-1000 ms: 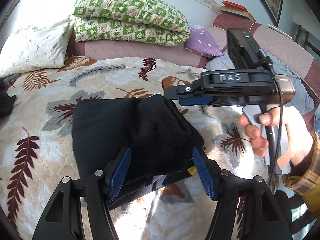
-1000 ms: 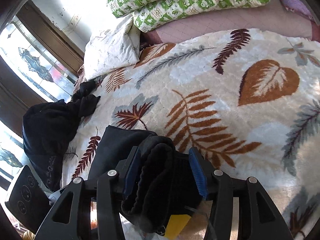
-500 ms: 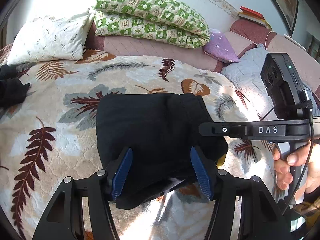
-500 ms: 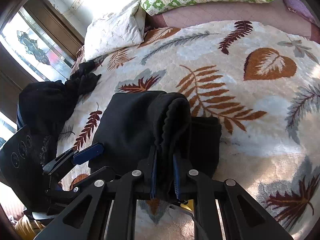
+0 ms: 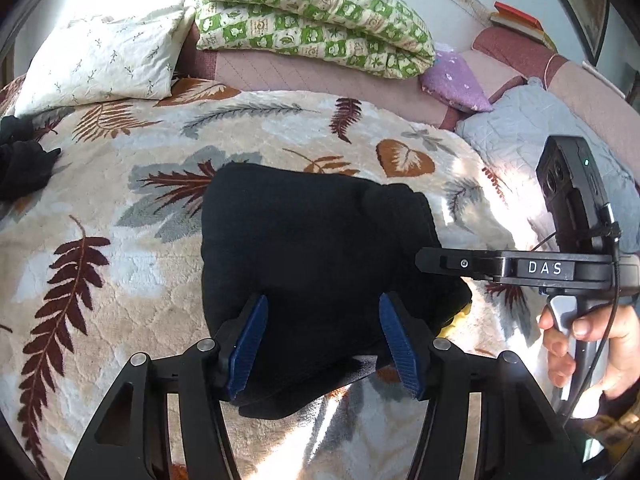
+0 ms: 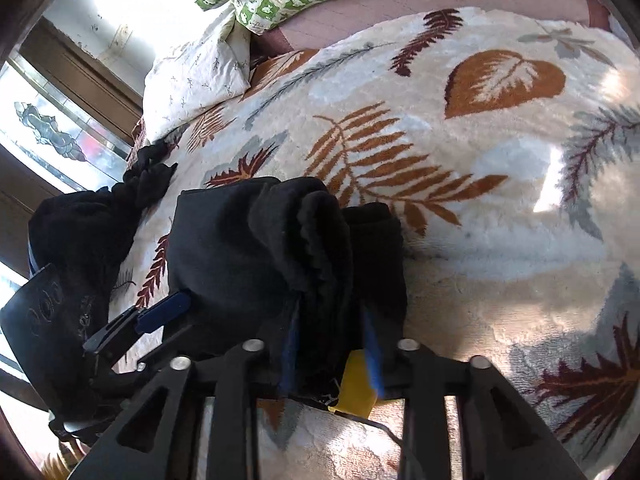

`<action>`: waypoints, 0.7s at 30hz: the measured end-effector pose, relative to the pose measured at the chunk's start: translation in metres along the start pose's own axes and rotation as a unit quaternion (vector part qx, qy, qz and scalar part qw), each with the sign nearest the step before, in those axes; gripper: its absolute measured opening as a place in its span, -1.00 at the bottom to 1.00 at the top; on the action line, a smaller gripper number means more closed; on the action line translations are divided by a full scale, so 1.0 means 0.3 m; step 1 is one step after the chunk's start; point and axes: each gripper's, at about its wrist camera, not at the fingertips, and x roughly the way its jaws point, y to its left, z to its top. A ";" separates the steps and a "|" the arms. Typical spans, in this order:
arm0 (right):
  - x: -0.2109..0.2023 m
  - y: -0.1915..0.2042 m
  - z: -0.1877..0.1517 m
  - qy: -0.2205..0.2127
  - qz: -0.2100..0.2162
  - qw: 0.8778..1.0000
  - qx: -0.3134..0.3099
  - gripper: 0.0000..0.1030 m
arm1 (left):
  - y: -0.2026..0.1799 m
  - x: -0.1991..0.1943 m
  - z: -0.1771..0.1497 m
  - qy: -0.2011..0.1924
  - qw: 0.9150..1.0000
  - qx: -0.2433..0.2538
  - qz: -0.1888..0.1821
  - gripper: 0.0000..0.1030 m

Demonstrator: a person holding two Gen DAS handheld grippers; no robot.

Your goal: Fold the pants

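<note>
Right gripper (image 6: pixel 332 348): my jaws were just reopening, folded pants (image 6: pixel 280 252) bunched between.
Left gripper (image 5: pixel 324 340): half-open, holding nothing.
Risk: the thick fold might spring apart.

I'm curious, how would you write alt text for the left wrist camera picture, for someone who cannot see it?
Folded black pants lie on a leaf-patterned blanket, with the left gripper open, its blue pads either side of the near edge. The right gripper reaches in from the right, held by a hand; pillows line the back.
</note>
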 end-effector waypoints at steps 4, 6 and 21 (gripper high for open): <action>-0.059 -0.001 -0.010 -0.021 0.005 1.000 0.007 0.01 | 0.064 -0.109 -0.002 -0.036 0.999 -0.012 0.001 0.21; -0.076 0.001 -0.016 -0.023 0.003 1.000 0.006 0.11 | 0.106 -0.144 -0.008 -0.048 0.999 -0.022 0.011 0.31; 0.006 -0.055 -0.003 -0.005 0.026 0.999 0.047 0.30 | 0.202 -0.005 0.041 0.000 0.994 -0.111 0.002 0.39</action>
